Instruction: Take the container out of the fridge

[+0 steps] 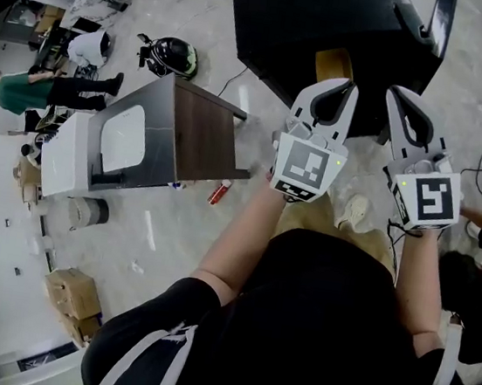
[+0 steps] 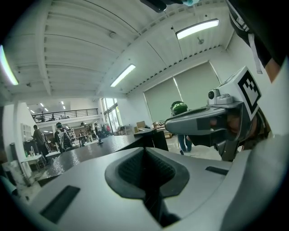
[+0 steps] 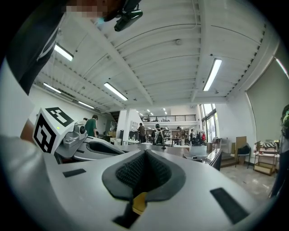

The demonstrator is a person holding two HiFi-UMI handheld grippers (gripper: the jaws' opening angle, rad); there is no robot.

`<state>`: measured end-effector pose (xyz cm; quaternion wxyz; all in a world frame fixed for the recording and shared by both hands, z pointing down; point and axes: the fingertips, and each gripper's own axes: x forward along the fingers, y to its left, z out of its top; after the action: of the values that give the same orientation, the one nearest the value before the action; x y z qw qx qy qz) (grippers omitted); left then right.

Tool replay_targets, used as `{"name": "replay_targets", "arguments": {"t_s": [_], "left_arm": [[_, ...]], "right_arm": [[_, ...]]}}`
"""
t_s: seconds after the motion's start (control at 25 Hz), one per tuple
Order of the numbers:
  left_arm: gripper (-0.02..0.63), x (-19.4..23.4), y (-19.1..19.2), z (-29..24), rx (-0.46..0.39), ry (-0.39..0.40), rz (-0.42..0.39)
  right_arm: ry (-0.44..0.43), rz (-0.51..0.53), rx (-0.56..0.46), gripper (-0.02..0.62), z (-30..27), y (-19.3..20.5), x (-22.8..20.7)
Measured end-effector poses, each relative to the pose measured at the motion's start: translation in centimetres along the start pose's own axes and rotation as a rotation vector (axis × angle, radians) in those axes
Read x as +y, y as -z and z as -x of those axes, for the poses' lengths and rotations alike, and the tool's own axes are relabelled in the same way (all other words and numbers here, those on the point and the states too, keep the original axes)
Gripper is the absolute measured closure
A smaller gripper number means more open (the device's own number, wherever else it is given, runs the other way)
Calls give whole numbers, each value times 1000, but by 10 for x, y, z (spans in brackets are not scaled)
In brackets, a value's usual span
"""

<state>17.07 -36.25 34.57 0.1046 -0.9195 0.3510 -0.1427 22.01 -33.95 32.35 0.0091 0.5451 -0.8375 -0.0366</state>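
From your head camera, you hold both tools out in front of your chest. The left gripper (image 1: 341, 88) and the right gripper (image 1: 401, 94) sit side by side, close but not touching, and point at the black table (image 1: 316, 21). Each one has its jaws pressed together with nothing in them. A white box (image 1: 124, 141) with a dark wood side stands on the floor, well off to your left. It may be the fridge, but it is too small here to be sure. The container does not show in any view.

In the left gripper view, the two dark pads (image 2: 131, 169) meet in a thin line. Nothing is pinched between them. The right gripper shows just beside it, and the black table lies ahead.

In the right gripper view, the jaws are pressed together too and hold nothing. A small yellow bit (image 3: 139, 203) sits low in the line where they meet.
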Motion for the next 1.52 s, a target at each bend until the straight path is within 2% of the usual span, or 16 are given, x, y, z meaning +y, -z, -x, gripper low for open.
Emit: {"name": "replay_targets", "arguments": {"t_s": [0.2,0.36,0.68,0.72,0.76,0.8,1.04,1.16,1.32,1.4,1.52], "left_arm": [[581,-5,5,-7,17,0,-7],[581,-6,23,-15,71,5,-12],[577,6,62,-38,236,44,-146],[545,7,70,-42,263,57,-156],[466,7,79,-47,293,78,-165],[460,7,90,-51,324,102,-178],[460,10,172,-78,481,204,-300],[460,11,206,-93,546,259,-315],[460,14,244,-110,624,321,-379],[460,15,259,-118,658,350,-385],[461,18,277,-131,686,381,-410]], "right_arm": [[-18,0,-1,561,1,5,-4],[-17,-3,12,560,-2,11,-8],[-15,-12,9,560,-20,10,-17],[-13,-17,8,561,-22,10,-19],[-15,-13,20,561,-23,14,-19],[-18,-7,36,560,-25,19,-19],[-9,-4,90,560,-39,43,-19],[6,-3,105,560,-45,50,-23],[22,1,135,561,-57,55,-27],[27,4,147,560,-62,56,-30],[47,-22,118,560,-72,47,-33]]}}
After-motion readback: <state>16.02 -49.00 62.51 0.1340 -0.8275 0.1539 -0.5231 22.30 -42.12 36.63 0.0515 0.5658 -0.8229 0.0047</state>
